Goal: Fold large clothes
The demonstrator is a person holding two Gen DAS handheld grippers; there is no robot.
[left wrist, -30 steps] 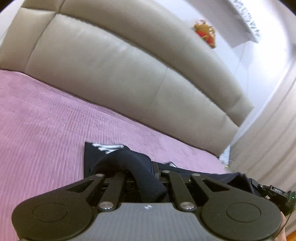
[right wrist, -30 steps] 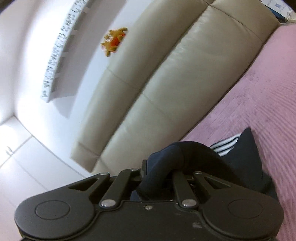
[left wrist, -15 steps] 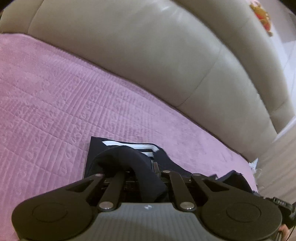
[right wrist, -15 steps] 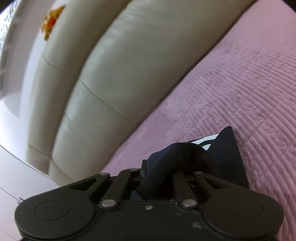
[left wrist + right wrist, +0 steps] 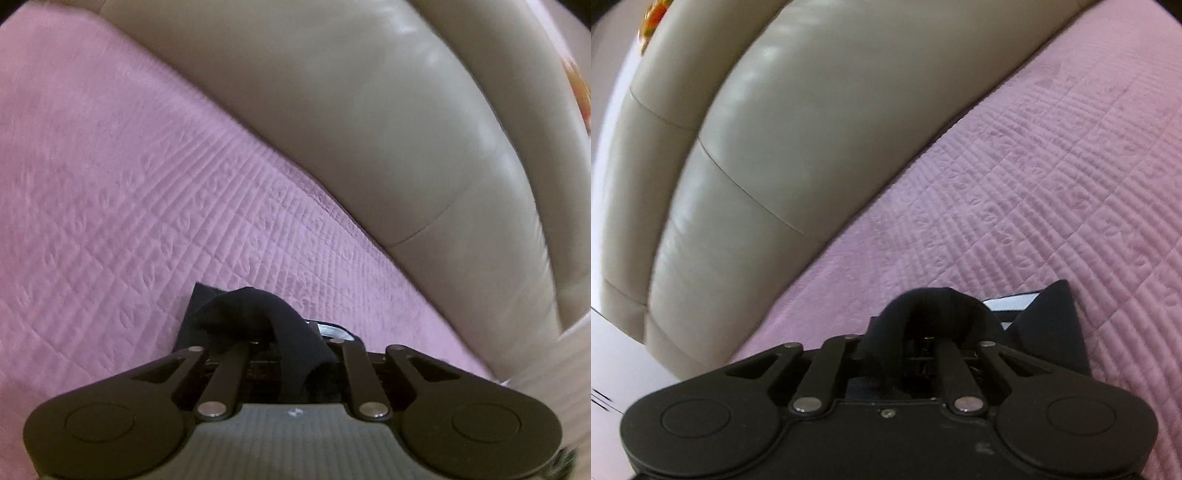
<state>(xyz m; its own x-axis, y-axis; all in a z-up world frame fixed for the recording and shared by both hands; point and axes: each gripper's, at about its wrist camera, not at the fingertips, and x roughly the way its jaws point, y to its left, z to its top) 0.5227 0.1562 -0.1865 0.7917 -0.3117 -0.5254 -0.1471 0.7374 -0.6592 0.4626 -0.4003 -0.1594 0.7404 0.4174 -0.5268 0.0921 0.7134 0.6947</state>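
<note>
Left wrist view. Left tongs (image 5: 291, 332) low over a bed covered by a pink quilted bedspread (image 5: 129, 206). Dark navy garment (image 5: 255, 314) bunched up between the 2 fingers, draped over the linkage and trailing down onto the bedspread directly in front. Jaws just been easing apart, cloth still lodged between them; fingertips buried under the fabric, so cannot tell whether pads still pinch or have let go. Beige padded leather headboard (image 5: 351, 110) across the top and right of the frame, meeting the bedspread along a diagonal line. Orange blurred object at the far right edge, too smeared to identify.

Right wrist view. Right tongs (image 5: 929, 332) likewise low over the bedspread (image 5: 1052, 184). Garment (image 5: 934, 302) looped in an arch across the 2 fingers, a flat dark corner lying on the bedspread to the right, with a white-striped strip (image 5: 1012, 299) showing beside the arch. Jaws just been opening, cloth between them; a visible gap under the arch, grip possibly slack, contact at the pads not resolvable. Headboard (image 5: 794, 129) filling the upper left, pale surface (image 5: 613, 362) at the lower left edge.
</note>
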